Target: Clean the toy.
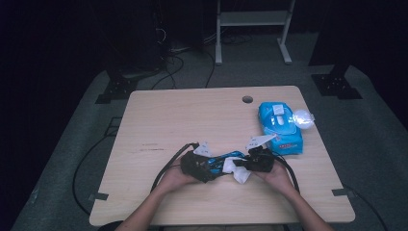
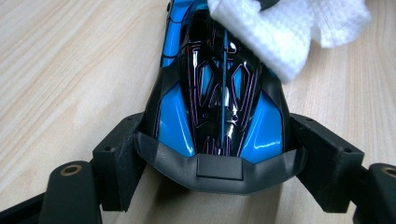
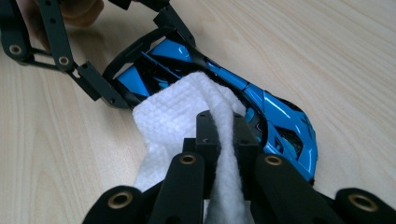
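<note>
Right tongs [image 3: 219,135] clamped on white wipe [image 3: 173,116], pressed on blue toy car [image 2: 219,93]; left tongs [image 2: 219,163] clamped on car's end, on counter [image 1: 192,115].

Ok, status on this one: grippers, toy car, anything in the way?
Left hand-held gripper clamped on blue toy car. Right hand-held gripper shut on white wipe, wipe on the car's body. Wipe pack sits clear, far right.

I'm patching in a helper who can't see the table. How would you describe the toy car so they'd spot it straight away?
On the wooden table, look near the front edge, between the person's two hands. The toy car sits clamped at one end in the left gripper, while the right gripper holds a white wipe against its body. It is the one glossy blue-and-black thing there; the blue wipe pack farther back right is soft and flat.
</note>
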Available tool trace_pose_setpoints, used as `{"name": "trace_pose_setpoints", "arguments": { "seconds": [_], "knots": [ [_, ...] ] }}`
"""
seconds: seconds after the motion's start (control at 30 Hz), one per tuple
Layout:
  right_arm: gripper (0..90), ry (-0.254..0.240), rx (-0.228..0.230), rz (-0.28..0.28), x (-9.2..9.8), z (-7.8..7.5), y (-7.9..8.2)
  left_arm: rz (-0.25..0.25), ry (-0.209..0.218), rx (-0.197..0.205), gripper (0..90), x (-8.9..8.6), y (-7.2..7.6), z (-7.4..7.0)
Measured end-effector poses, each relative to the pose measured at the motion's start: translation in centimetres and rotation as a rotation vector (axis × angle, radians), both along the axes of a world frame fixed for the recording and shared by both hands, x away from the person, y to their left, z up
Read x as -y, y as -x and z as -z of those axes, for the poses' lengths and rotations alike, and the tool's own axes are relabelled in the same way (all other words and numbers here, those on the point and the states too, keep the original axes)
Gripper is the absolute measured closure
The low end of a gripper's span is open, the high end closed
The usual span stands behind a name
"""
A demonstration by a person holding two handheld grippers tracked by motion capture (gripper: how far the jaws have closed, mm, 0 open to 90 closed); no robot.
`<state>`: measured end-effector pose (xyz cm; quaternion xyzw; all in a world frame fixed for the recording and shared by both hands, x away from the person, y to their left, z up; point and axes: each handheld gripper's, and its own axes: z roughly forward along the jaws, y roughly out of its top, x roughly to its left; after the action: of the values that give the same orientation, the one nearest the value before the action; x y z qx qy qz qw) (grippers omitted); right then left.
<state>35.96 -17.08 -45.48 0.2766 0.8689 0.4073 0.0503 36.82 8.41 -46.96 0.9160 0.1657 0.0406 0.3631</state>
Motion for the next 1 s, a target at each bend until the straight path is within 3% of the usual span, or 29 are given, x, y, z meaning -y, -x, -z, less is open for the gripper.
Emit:
{"name": "trace_pose_setpoints", "arguments": {
  "seconds": [0.2, 0.27, 0.37, 0.43, 0.53, 0.8, 0.93, 1.0],
  "knots": [
    [84.5, 0.05, 0.012, 0.066, 1.8, 0.1, -0.6, 0.004, 0.001, 0.006, 23.9, 0.1, 0.0, 0.0],
    [84.8, 0.045, 0.016, 0.072, 1.8, 0.2, -0.4, 0.005, 0.0, 0.007, 24.0, 0.1, 0.0, 0.0],
    [84.7, 0.021, 0.012, 0.026, 0.6, 0.0, 0.0, 0.008, -0.006, 0.01, 23.9, 0.1, 0.0, 0.0],
    [84.7, 0.023, 0.035, -0.006, -0.6, -0.1, 0.5, 0.006, -0.003, 0.008, 23.9, 0.1, 0.0, 0.0],
    [84.8, -0.006, 0.022, -0.036, -1.8, -0.4, 0.6, 0.003, 0.002, 0.012, 24.0, 0.2, 0.0, 0.0],
    [85.0, -0.002, 0.019, -0.116, -6.4, -0.2, 0.5, 0.001, 0.008, 0.009, 23.9, 0.4, 0.0, 0.1],
    [85.0, -0.008, 0.018, -0.11, -6.3, -0.2, 0.3, 0.002, 0.006, 0.013, 23.9, 0.4, 0.0, 0.1],
    [85.1, 0.005, 0.046, -0.085, -5.5, -0.4, 0.3, 0.001, 0.01, 0.011, 23.9, 0.4, 0.0, 0.1]
  ]
}}
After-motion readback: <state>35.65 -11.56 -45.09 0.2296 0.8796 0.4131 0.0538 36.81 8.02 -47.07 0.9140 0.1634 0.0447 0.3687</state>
